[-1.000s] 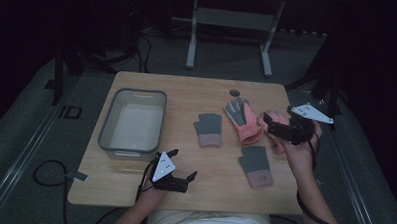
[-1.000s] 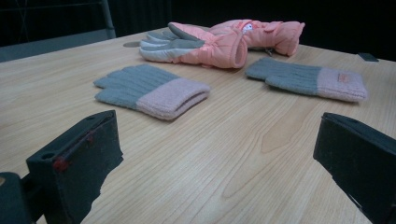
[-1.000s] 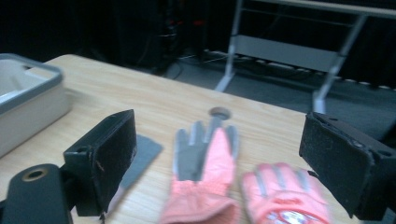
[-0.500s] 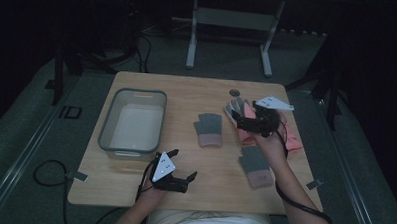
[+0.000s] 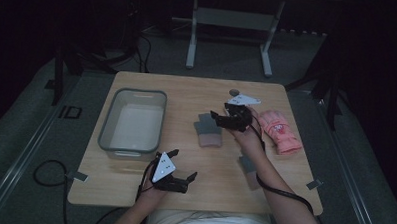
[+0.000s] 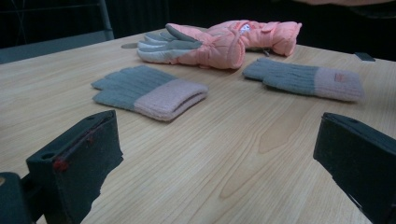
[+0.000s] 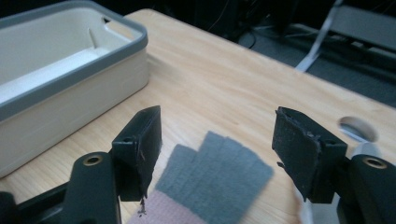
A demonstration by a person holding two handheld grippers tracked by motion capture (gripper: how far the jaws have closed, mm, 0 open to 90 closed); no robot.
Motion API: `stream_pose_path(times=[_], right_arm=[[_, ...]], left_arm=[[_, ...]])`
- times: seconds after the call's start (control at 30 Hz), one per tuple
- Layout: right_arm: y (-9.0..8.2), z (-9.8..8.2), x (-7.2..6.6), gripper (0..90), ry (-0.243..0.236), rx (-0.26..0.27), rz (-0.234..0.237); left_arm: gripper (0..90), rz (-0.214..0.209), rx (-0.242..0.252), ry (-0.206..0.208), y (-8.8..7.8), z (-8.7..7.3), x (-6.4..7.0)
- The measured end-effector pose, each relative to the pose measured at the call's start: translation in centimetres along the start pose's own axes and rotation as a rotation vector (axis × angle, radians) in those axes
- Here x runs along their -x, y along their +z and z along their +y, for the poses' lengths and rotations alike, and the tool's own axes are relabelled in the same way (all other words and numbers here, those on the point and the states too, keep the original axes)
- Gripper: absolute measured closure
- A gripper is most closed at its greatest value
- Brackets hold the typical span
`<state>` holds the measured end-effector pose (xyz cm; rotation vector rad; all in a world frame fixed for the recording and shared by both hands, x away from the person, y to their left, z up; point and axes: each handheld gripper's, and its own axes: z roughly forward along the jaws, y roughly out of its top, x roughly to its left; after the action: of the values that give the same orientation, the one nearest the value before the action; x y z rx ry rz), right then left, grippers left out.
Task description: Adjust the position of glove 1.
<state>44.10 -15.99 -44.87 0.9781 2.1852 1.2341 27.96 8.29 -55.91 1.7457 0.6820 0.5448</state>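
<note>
My right gripper [image 5: 219, 117] hovers over the grey-and-pink glove [image 5: 208, 131] at mid-table, jaws just closing yet gripping nothing, its cuff cut off in the right gripper view; my left gripper [image 5: 183, 165] idles agape.

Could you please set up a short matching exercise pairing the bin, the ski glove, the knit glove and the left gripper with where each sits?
1. bin
2. pink ski glove
3. grey knit glove
4. left gripper

a. under the right gripper's open jaws
b. table's right side
c. table's left side
d. near front edge

Pairs: 1-c, 2-b, 3-a, 4-d
</note>
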Motion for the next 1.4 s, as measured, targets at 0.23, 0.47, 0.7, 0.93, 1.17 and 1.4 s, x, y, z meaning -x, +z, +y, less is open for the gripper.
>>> stream_pose_path(times=[0.23,0.47,0.7,0.93,1.17,1.4], right_arm=[[2.8,-0.8,0.2,41.4,0.0,-0.067,0.011],[5.0,-2.3,0.9,51.7,0.051,-0.159,0.029],[6.7,-3.9,1.1,53.9,0.048,-0.226,0.037],[7.9,-4.9,0.9,53.7,0.028,-0.263,0.015],[8.9,-6.5,0.9,53.4,0.044,-0.277,-0.002],[9.0,-6.3,0.5,62.3,0.016,-0.285,-0.018]], left_arm=[[0.4,-0.003,-0.002,-0.004,0.0,0.0,-0.1],[0.4,-0.002,0.0,-0.001,0.0,0.0,-0.1],[0.4,-0.003,0.0,-0.001,0.0,0.0,-0.1],[0.4,-0.003,0.0,-0.002,0.0,0.0,-0.1],[0.4,-0.004,0.001,-0.003,-0.1,0.0,-0.1],[0.4,-0.003,-0.001,-0.004,0.0,0.0,-0.1]])
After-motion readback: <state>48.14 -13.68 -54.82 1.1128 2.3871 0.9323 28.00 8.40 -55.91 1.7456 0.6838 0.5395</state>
